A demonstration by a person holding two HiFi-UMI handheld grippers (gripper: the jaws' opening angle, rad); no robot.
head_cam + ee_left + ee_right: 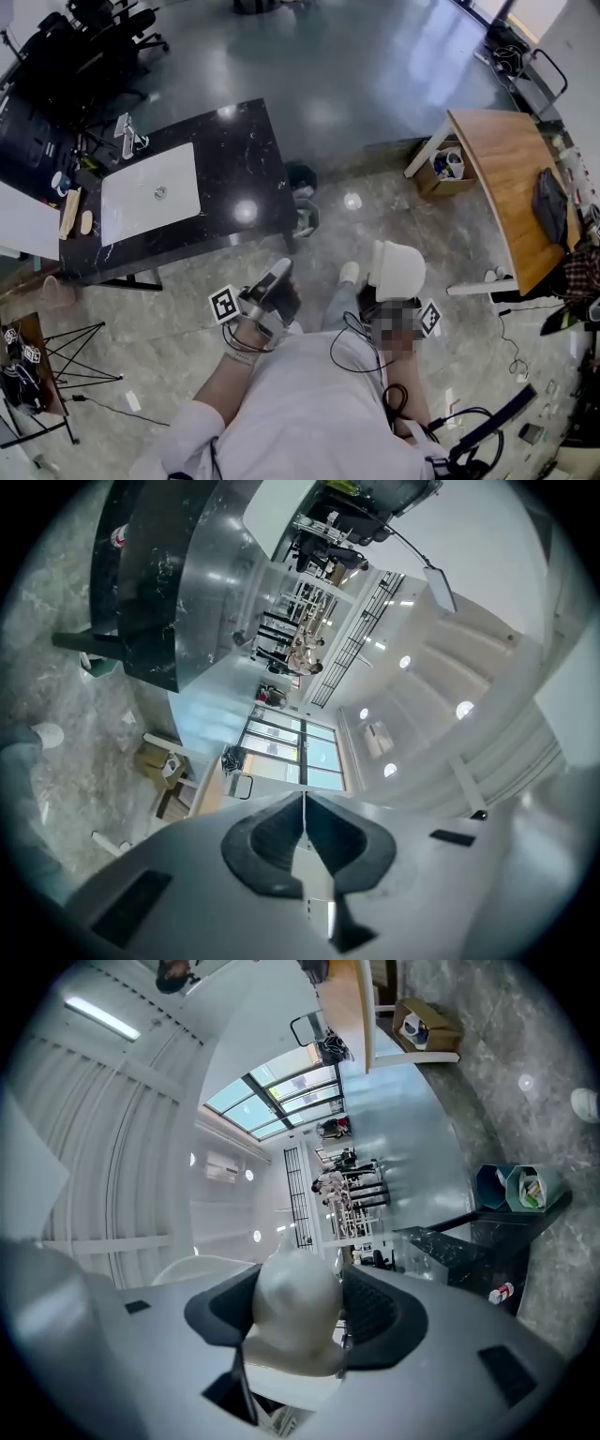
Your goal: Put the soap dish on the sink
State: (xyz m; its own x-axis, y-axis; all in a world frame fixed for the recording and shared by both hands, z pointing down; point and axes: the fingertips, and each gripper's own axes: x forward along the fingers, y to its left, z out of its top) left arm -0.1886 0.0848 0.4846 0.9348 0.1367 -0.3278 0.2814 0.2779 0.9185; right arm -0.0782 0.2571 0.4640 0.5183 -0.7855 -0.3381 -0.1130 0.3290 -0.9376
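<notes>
The right gripper (pixel 300 1318) has its jaws spread wide and clamped on the soap dish (pixel 295 1283), a rounded white piece pressed between both dark pads. In the head view the soap dish (pixel 398 270) is carried in the air just ahead of the person's body, over the grey stone floor (pixel 187 281).

The left gripper (pixel 277 279) has its jaws together on nothing and hangs just left of the dish.

The sink (pixel 127 202), a white basin set in the black countertop (pixel 234 159), lies well apart from the dish, to the far left. The left hand is the nearer one to it, though the dish rides in the right, so the carry probably has to sweep leftward across the body.

The counter's long side runs left to right, and its near edge faces the person with open floor between. A faucet (pixel 125 134) stands at the basin's far edge, and a small bin (pixel 305 217) sits by the counter's right end, close to the likely path. The wooden table (pixel 511 187) on the right is clear of it.
</notes>
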